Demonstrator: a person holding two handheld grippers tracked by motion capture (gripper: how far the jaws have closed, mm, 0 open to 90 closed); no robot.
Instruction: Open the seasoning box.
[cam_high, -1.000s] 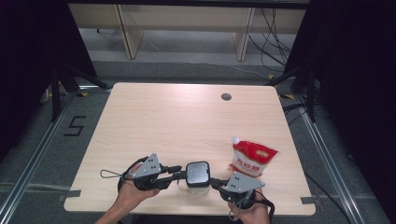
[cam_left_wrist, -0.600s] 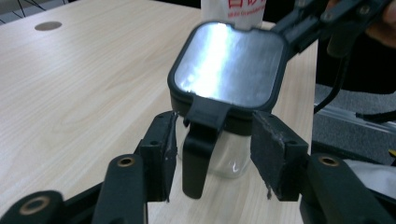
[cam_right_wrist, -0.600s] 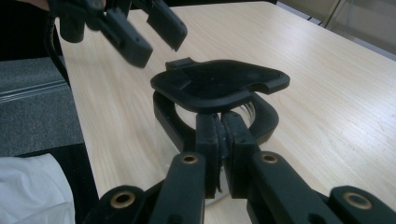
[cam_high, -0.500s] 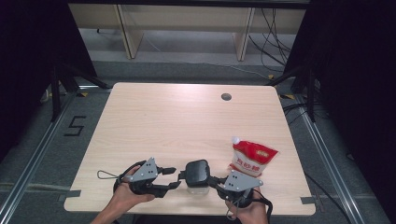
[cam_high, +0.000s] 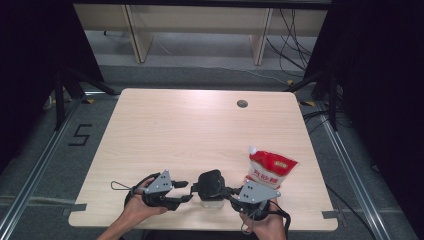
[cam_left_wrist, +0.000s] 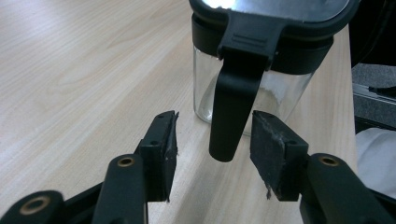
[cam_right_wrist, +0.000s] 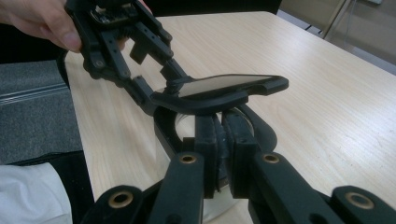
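Left gripper spread, just been opening, astride the jar's hanging latch, untouched; right gripper pinched on its far clasp; near desk front edge; glass, breakable, slick; grip the plastic latches.

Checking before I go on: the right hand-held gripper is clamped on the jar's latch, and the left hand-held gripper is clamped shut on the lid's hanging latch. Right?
Not quite. The left hand-held gripper is open: in the left gripper view its jaws, which have just been opening, stand either side of the hanging latch without pressing it. The right hand-held gripper is indeed shut on a latch of the jar.
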